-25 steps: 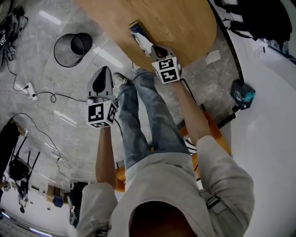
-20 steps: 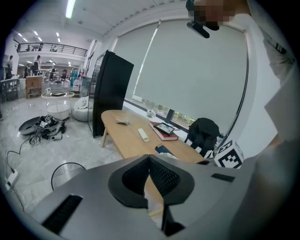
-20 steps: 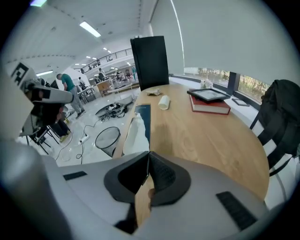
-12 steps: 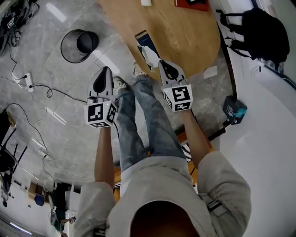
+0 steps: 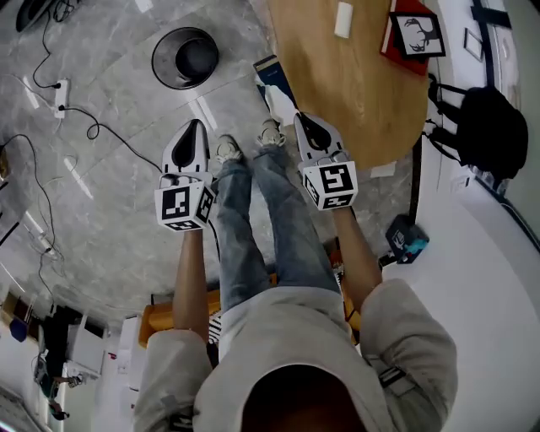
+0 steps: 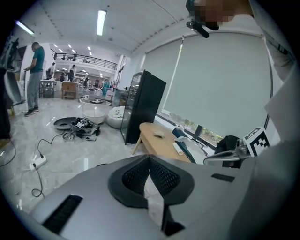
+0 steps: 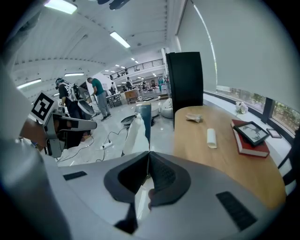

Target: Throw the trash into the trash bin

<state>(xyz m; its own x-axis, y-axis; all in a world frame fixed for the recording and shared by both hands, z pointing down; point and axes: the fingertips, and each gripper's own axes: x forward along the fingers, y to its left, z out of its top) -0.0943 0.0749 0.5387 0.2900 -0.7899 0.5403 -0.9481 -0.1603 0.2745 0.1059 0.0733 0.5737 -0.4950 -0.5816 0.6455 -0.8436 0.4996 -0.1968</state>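
In the head view, the trash is a white and blue wrapper [image 5: 273, 87]. It sticks out from my right gripper [image 5: 298, 118], which is shut on its near end and holds it in the air over the floor, just left of the wooden table [image 5: 354, 93]. The black mesh trash bin [image 5: 186, 57] stands on the floor at the upper left. My left gripper [image 5: 194, 125] is shut with nothing in it, level with the right one and nearer the bin. In the right gripper view, the wrapper [image 7: 136, 129] rises from the shut jaws.
A white roll [image 5: 342, 18] and a red book with a framed picture [image 5: 410, 34] lie on the table. A black backpack [image 5: 485, 131] and a blue object [image 5: 405, 240] are on the right. Cables and a power strip [image 5: 61, 94] trail over the floor at the left. The person's legs [image 5: 253, 219] hang between the grippers.
My right gripper has lifted the wrapper off the table's edge and carried it out over the floor. The bin has shifted towards the top middle of the head view.
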